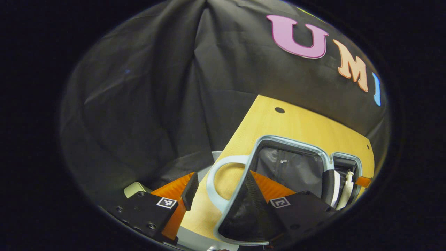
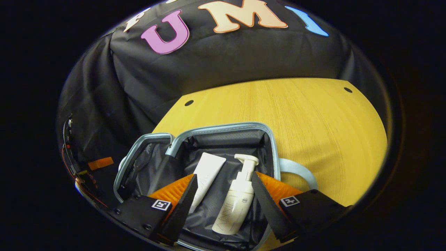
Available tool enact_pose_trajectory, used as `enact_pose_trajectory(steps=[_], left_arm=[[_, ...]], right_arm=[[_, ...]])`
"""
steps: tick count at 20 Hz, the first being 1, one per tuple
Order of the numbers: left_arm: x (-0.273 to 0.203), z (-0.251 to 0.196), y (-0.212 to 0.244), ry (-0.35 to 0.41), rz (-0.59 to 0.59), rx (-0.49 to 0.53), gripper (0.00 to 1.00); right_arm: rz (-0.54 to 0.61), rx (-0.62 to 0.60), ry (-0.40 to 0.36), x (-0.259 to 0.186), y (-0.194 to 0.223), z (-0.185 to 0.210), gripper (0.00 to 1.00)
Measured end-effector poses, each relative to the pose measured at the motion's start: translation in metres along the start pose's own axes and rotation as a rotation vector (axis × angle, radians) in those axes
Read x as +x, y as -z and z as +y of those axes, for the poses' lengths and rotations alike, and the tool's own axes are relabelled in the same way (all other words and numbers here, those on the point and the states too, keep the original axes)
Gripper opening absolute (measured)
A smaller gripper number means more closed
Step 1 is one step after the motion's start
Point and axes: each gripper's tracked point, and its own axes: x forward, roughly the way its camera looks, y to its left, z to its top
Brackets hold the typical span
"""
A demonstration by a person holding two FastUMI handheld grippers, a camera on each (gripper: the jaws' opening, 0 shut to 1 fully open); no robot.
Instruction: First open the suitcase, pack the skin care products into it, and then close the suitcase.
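your suitcase lies open on the wooden counter, near its front edge, with both halves flat and the dark lining up. in the right gripper view the deeper half sits straight ahead of your right claw, and two products lie in it side by side: a white tube on the left and a white pump bottle on the right, its pump head pointing toward the far edge of the counter. the tube and the bottle are close but i cannot tell whether they touch. your right claw is spread wide, a finger on each side of the bottle, and neither finger presses on it; whether they hang above it or reach down beside it i cannot tell. the pale handle sticks out from the case's right rim over bare wood.

in the left gripper view your left claw is also wide and grips nothing. its fingers straddle the rim of the lid half: one finger sits over the lining inside, the other outside, over the counter's edge. the handle loop lies between them on the wood. the zip pocket of the lid half faces up, and beyond it the bottle shows in the other half.
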Motion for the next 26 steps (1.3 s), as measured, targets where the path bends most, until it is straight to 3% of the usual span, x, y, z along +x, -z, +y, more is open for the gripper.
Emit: enact_pose_trajectory(steps=[1,5,7,8,12,14,17,20,26], left_arm=[[0.009,0.002,0.003,0.006,0.023,-0.008,0.81],[0.047,0.017,0.024,0.008,0.130,-0.012,0.82],[0.062,0.023,0.032,0.003,0.167,-0.017,0.82],[0.067,0.025,0.034,0.002,0.187,-0.021,0.82],[0.084,0.035,0.046,-0.012,0.236,-0.023,0.80],[0.086,0.027,0.049,0.023,0.252,-0.059,0.63],[0.079,0.015,0.049,0.057,0.274,-0.037,0.10],[0.056,0.006,0.035,0.057,0.251,-0.013,0.01],[-0.037,-0.019,-0.032,0.055,0.054,0.017,0.00]], right_arm=[[-0.017,0.000,-0.008,-0.005,-0.007,0.003,0.98],[-0.078,0.012,-0.011,-0.017,-0.034,0.007,0.98],[-0.102,0.021,-0.003,-0.023,-0.045,0.004,0.93],[-0.113,0.024,0.003,-0.025,-0.049,0.002,0.98],[-0.134,0.019,0.028,-0.030,-0.055,-0.008,0.98],[-0.137,0.021,0.032,-0.033,-0.057,-0.011,0.98],[-0.151,0.008,0.030,-0.037,-0.061,-0.015,0.98],[-0.169,0.000,0.008,-0.044,-0.063,-0.015,0.98],[-0.227,-0.097,-0.094,-0.067,-0.074,-0.011,0.98]])
